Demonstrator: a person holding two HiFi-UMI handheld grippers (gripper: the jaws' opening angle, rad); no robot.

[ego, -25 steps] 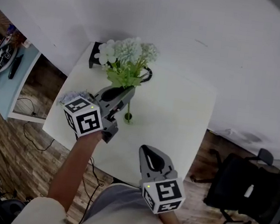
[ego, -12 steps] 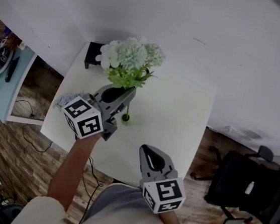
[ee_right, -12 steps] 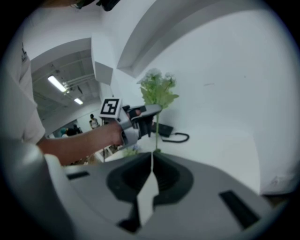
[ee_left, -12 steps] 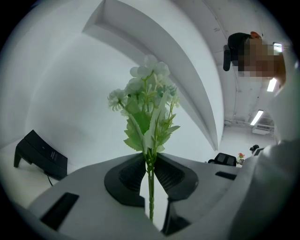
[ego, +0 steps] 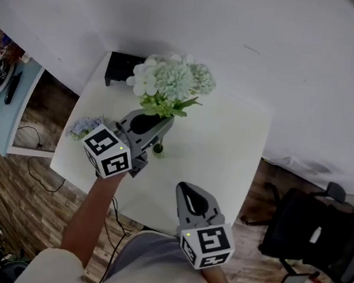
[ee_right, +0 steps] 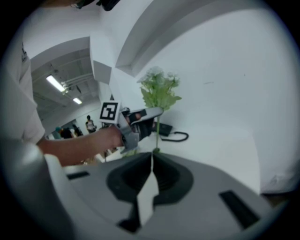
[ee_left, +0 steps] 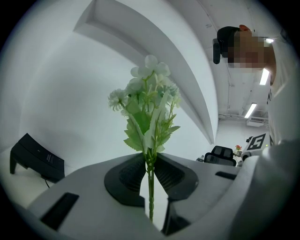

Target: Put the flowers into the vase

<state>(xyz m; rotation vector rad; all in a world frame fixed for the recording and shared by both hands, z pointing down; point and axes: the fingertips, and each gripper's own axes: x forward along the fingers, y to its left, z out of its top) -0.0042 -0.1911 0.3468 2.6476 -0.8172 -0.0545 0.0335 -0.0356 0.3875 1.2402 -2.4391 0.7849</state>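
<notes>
A bunch of white and pale green flowers point(ego: 173, 81) on a long green stem stands nearly upright above the white table point(ego: 228, 144). My left gripper point(ego: 160, 125) is shut on the stem, whose lower end hangs just over the tabletop. In the left gripper view the stem point(ee_left: 150, 187) is pinched between the dark pads and the blooms point(ee_left: 149, 96) rise above them. My right gripper point(ego: 186, 193) stays at the table's near edge, shut and empty; its jaws meet in the right gripper view point(ee_right: 151, 157), which faces the held flowers point(ee_right: 159, 91). I see no vase.
A black box point(ego: 123, 67) sits at the table's far left corner, with a looped cable point(ee_right: 174, 136) beside it. A second, bluish bunch point(ego: 84, 125) lies at the left edge. A black office chair point(ego: 309, 240) stands on the wooden floor to the right.
The left gripper has rolled, and the flower heads have swung to the right and stand more upright. The right gripper has not moved.
</notes>
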